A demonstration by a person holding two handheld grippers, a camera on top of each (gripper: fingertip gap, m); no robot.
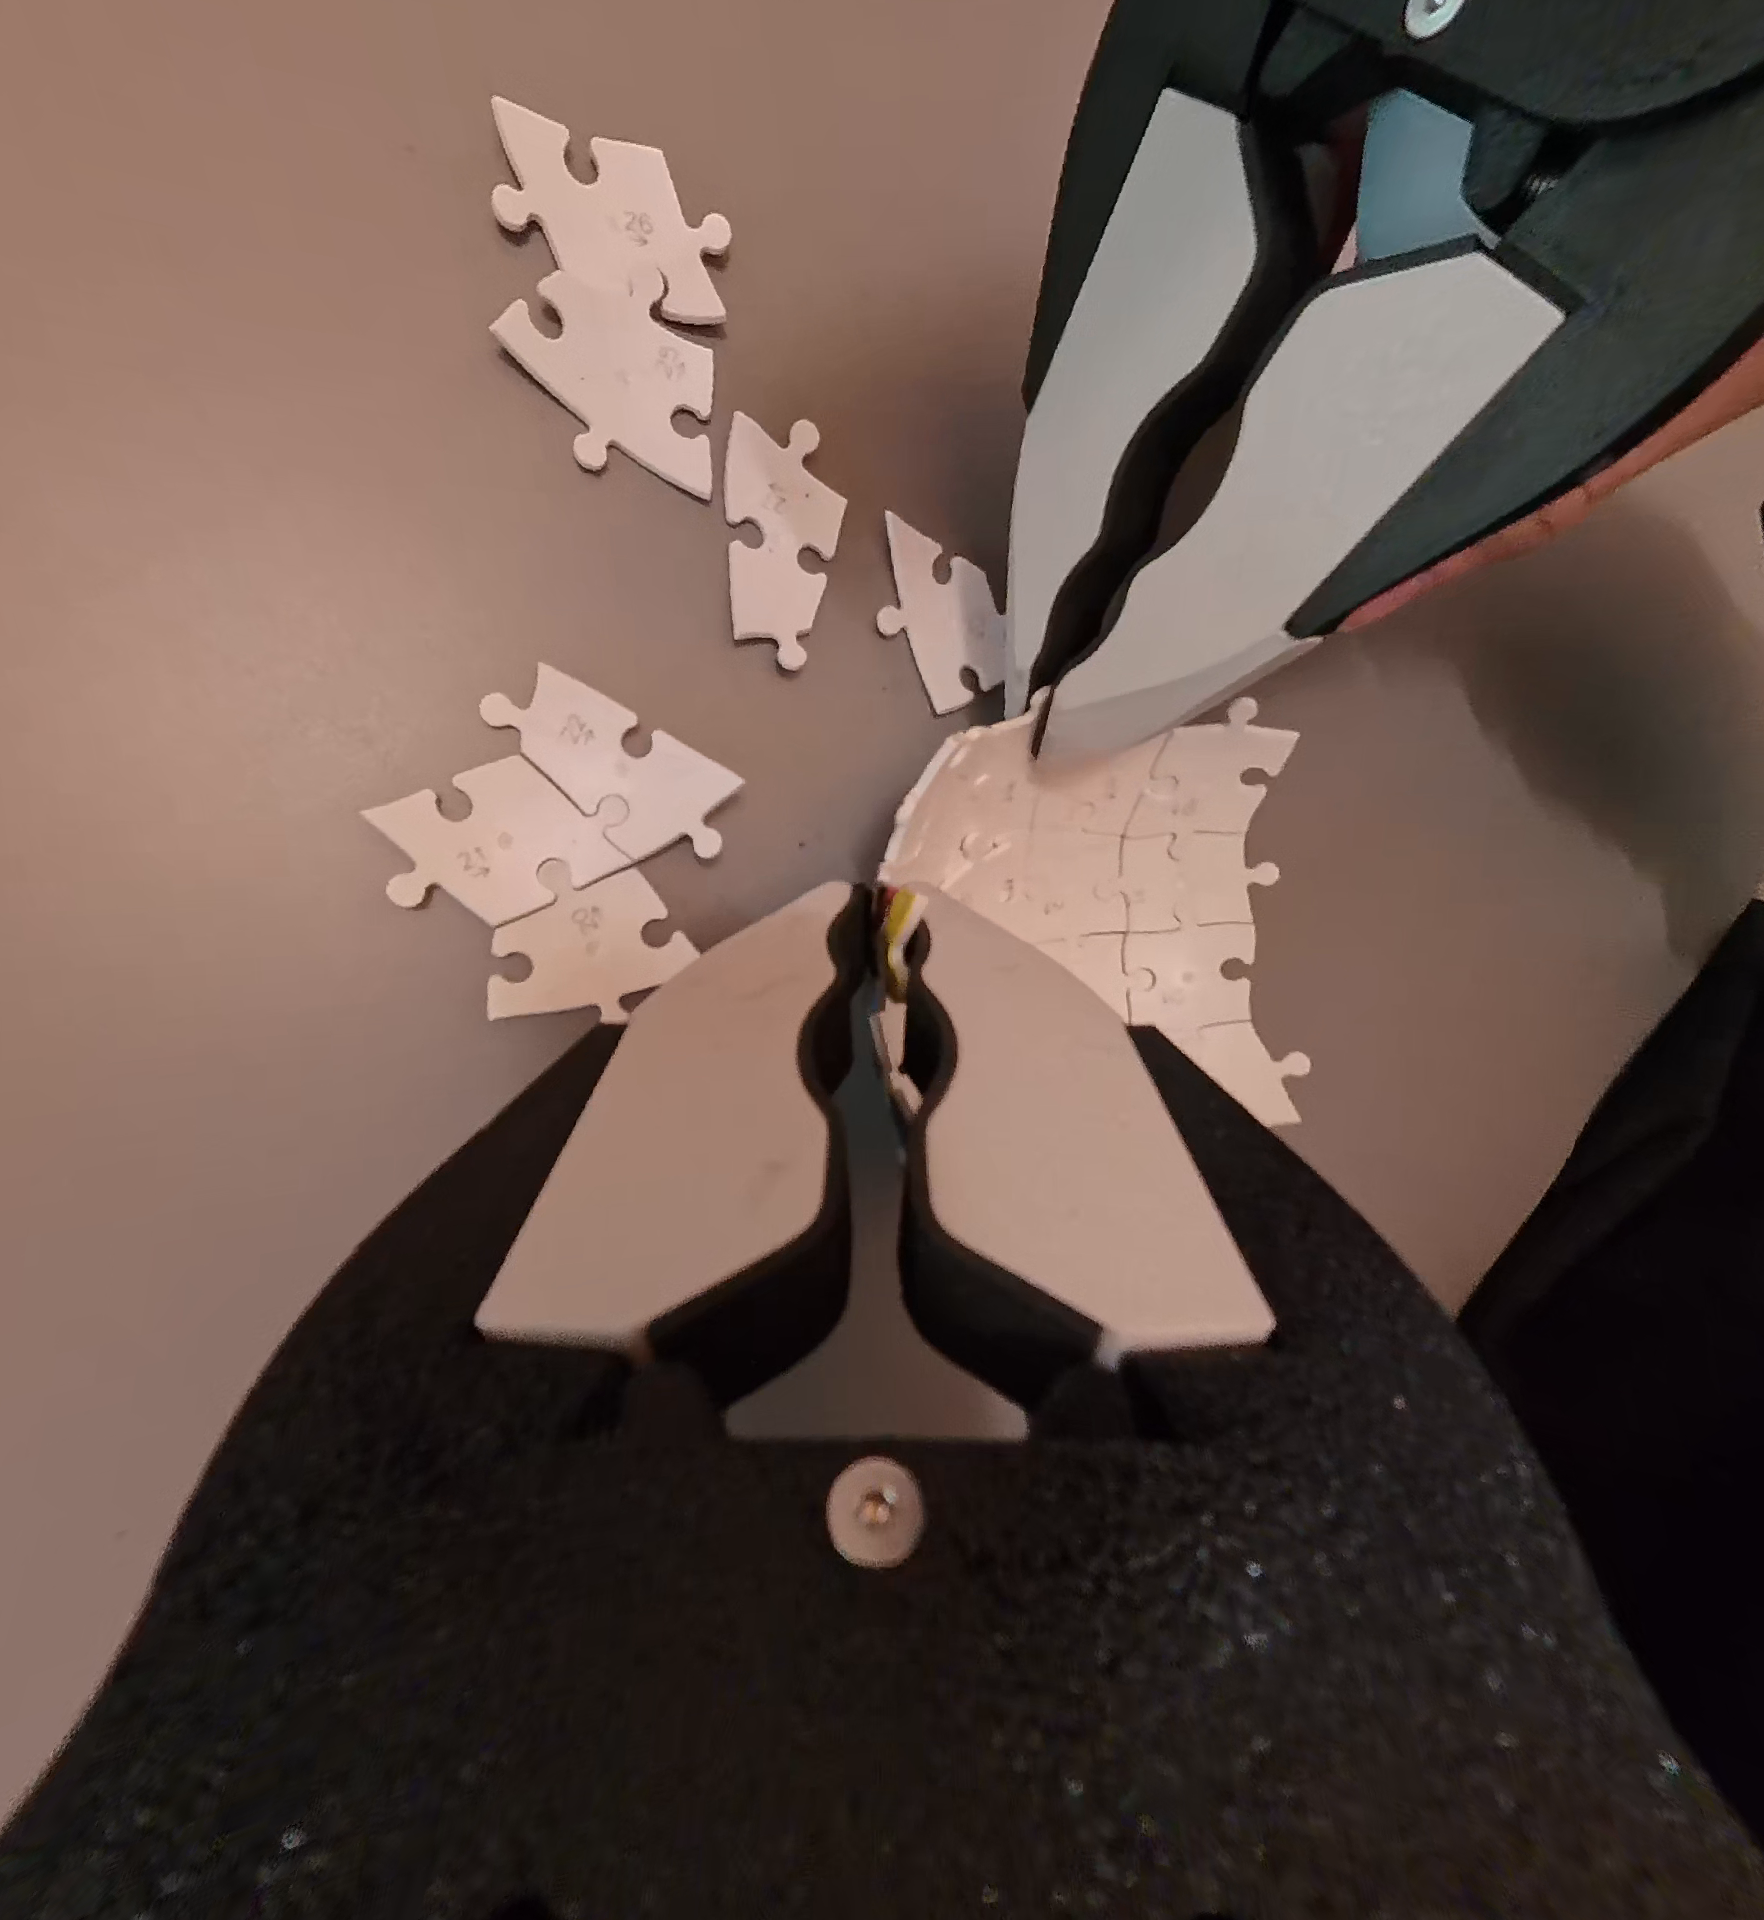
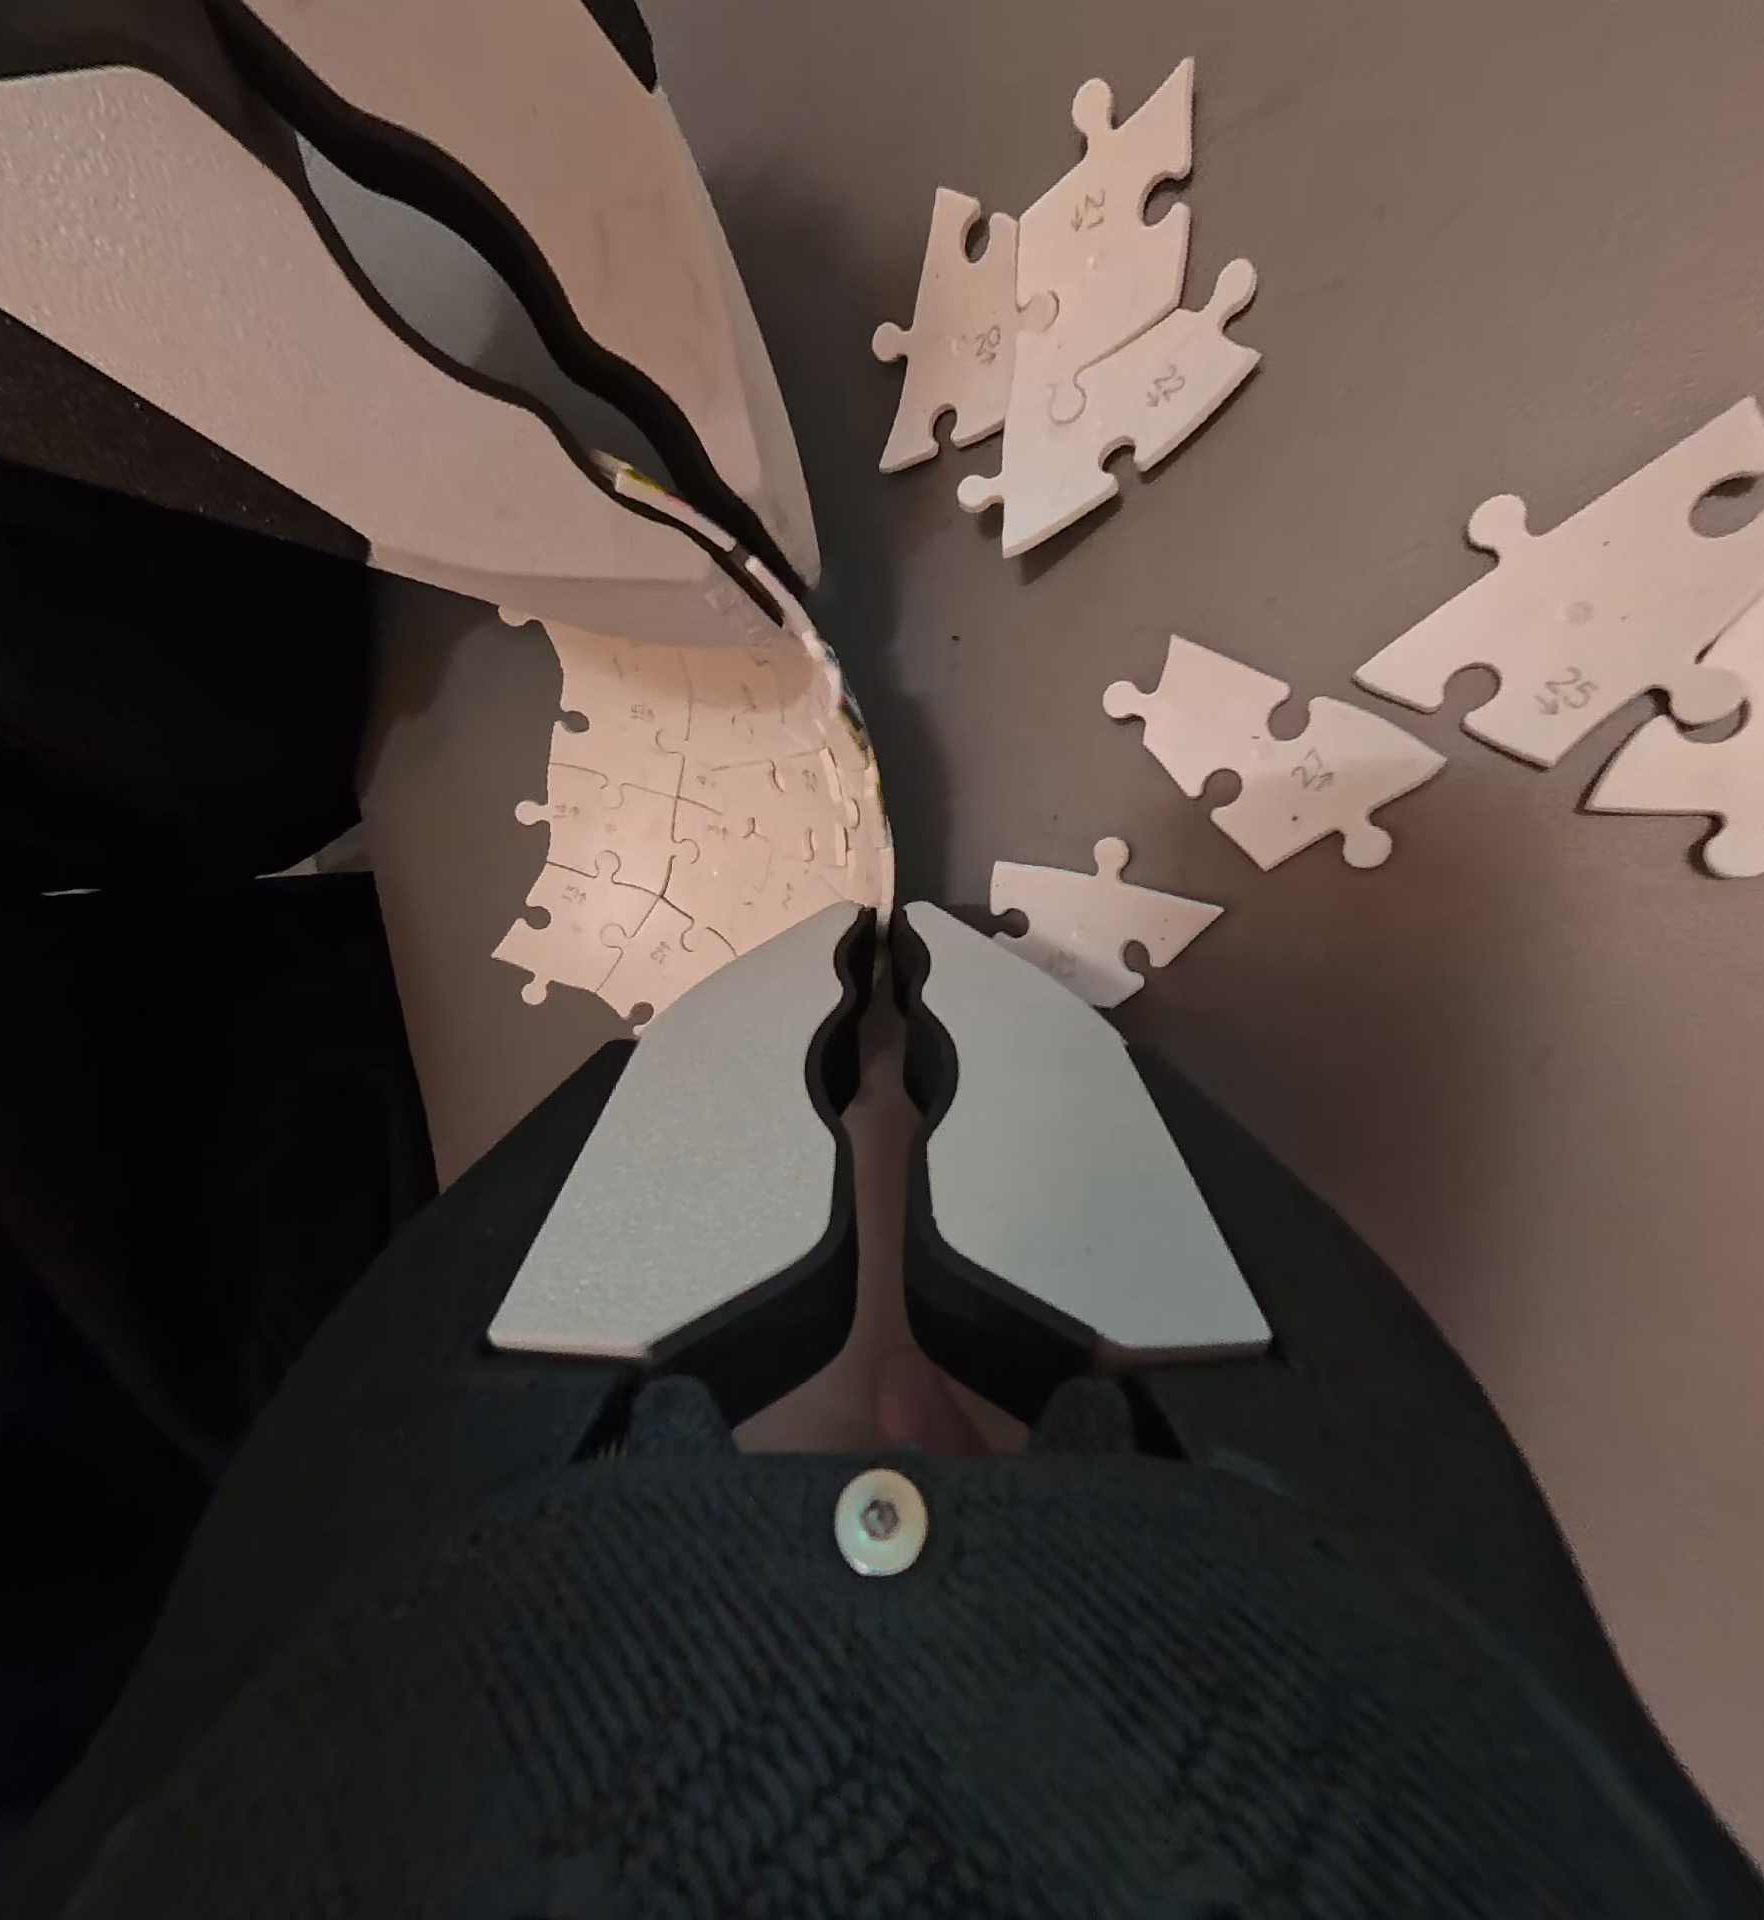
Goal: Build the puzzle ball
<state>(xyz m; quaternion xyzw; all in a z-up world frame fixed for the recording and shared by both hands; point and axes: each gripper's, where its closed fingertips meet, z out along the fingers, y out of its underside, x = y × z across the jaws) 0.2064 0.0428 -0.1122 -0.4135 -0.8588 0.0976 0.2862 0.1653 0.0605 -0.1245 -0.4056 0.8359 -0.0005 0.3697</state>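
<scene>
- Our left gripper [image 1: 883,904] fills the lower part of its own view, black-bodied with grey fingers, its jaws pinched on the near edge of the partly built puzzle ball [image 1: 1117,883].
- Our right gripper [image 2: 886,920] is just as large in its own view, and its jaws are clamped on the opposite edge of the same curved shell, so we hold the shell between the two tips.
- Beneath both lies the grey-brown table [image 1: 182,520].
- That shell shows its pale concave inside, with interlocked pieces and knobs along its free edge; a strip of colour shows at the rim by the left tips.
- Loose white pieces lie flat beyond the left gripper: a cluster of three [image 1: 556,831] just left of its tips, a pair [image 1: 618,281] farther ahead, a single one [image 1: 782,535] between.
- One more piece [image 1: 940,613] sits just beside the right gripper's tips.
</scene>
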